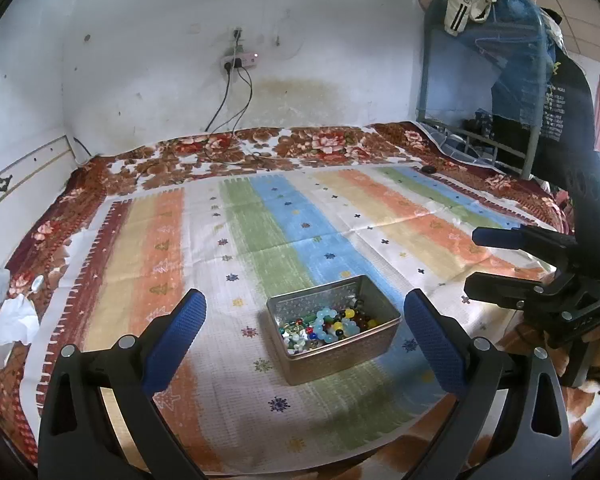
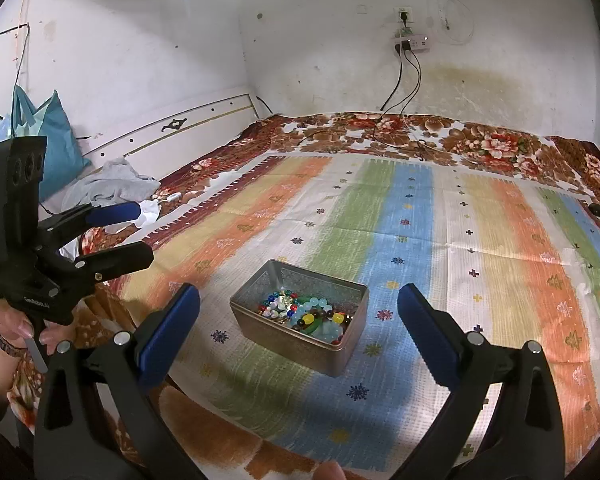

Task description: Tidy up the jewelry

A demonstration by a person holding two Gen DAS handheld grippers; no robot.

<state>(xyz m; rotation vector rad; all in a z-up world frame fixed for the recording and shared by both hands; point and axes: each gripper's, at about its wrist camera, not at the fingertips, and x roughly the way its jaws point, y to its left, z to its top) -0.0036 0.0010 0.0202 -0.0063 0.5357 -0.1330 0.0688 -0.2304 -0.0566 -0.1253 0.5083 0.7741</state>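
A silver metal tin [image 1: 342,360] sits on the striped cloth [image 1: 284,232], holding a heap of coloured bead jewelry [image 1: 328,326]. My left gripper [image 1: 306,312] is open and empty, hovering just in front of the tin. It also shows at the left of the right wrist view [image 2: 134,232]. The tin [image 2: 296,346] and the bead jewelry [image 2: 306,314] lie ahead of my right gripper [image 2: 298,306], which is open and empty. The right gripper shows at the right of the left wrist view [image 1: 474,260].
The striped cloth [image 2: 420,220] lies on a floral blanket [image 1: 260,148] over a bed against white walls. Cables [image 1: 228,104] hang from a power strip. Crumpled tissue [image 1: 14,320] and grey cloth [image 2: 112,186] lie at the left. A small black object [image 1: 429,169] lies far right.
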